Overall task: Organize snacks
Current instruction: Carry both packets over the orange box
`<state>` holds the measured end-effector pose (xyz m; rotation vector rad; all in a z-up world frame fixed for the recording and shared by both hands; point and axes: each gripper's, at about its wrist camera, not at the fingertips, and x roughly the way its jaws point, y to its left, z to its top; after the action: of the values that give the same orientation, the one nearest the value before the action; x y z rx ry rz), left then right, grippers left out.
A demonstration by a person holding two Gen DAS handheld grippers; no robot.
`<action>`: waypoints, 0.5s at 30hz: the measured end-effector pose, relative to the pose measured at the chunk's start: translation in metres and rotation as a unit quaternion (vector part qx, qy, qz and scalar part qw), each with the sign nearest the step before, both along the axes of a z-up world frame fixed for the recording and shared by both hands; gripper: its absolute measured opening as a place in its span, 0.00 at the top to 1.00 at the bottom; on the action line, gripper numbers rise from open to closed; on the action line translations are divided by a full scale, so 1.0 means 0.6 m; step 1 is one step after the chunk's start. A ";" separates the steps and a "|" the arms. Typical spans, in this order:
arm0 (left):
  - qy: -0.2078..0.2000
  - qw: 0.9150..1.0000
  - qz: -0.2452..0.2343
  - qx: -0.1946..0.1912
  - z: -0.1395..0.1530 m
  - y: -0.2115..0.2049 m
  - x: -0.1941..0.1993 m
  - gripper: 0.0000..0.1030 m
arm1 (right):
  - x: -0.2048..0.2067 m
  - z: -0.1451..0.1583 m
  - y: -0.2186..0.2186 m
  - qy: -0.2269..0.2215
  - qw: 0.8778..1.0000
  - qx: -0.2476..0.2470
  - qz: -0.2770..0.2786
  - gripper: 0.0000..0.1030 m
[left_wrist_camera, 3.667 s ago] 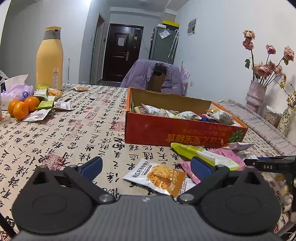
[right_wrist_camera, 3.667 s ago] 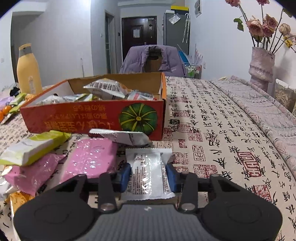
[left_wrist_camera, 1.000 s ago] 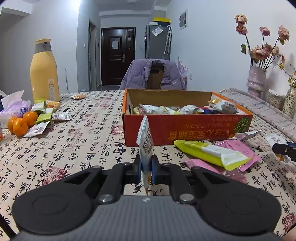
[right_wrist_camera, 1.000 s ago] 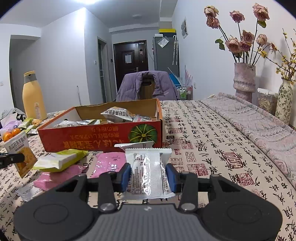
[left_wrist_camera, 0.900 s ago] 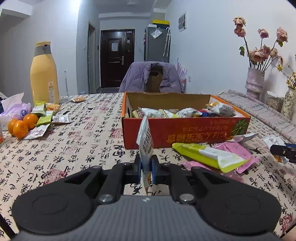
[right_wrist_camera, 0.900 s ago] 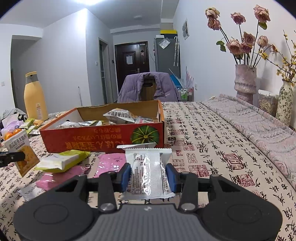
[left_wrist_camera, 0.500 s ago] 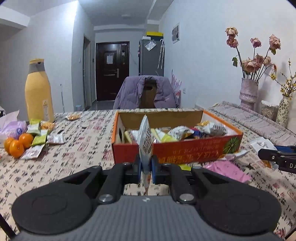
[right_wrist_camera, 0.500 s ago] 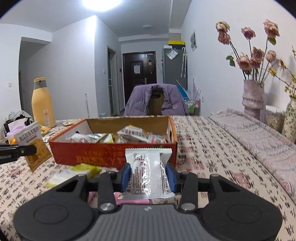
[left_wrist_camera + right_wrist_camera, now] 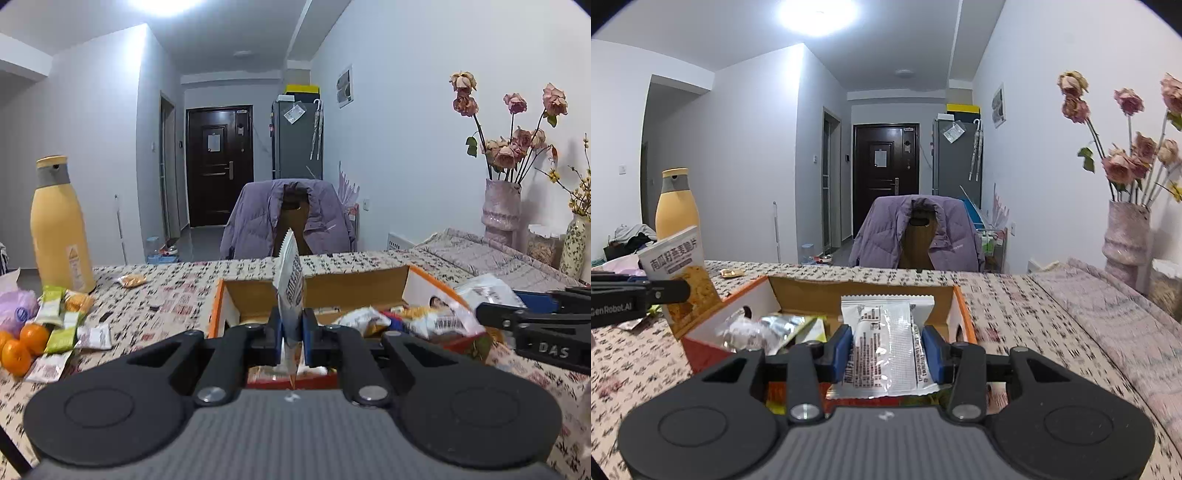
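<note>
Both jaws clamp packets; box front (orange) hidden behind right gripper.

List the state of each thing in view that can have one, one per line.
Left claw: shut on oat packet.
Oat packet: held upright, edge-on, above the box.
Right claw: shut on white packet.
White packet: held flat, above the box.
Box: open, partly filled with snacks.
Yellow bottle: upright, capped.
Door: closed.
</note>
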<state>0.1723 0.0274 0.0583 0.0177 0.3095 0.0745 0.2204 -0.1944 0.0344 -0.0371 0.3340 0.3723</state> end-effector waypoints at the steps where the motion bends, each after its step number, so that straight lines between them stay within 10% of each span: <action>1: -0.001 1.000 -0.001 0.001 0.002 -0.001 0.008 0.89 | 0.010 0.003 0.006 -0.001 1.000 -0.001 0.001 0.60; 15: 0.000 1.000 0.012 -0.008 0.001 -0.002 0.139 0.89 | 0.149 0.007 0.052 0.017 1.000 0.020 -0.012 0.60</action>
<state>0.2556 0.0263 0.0587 -0.0015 0.3102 0.0951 0.3098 -0.1635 0.0384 0.0132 0.3610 0.3560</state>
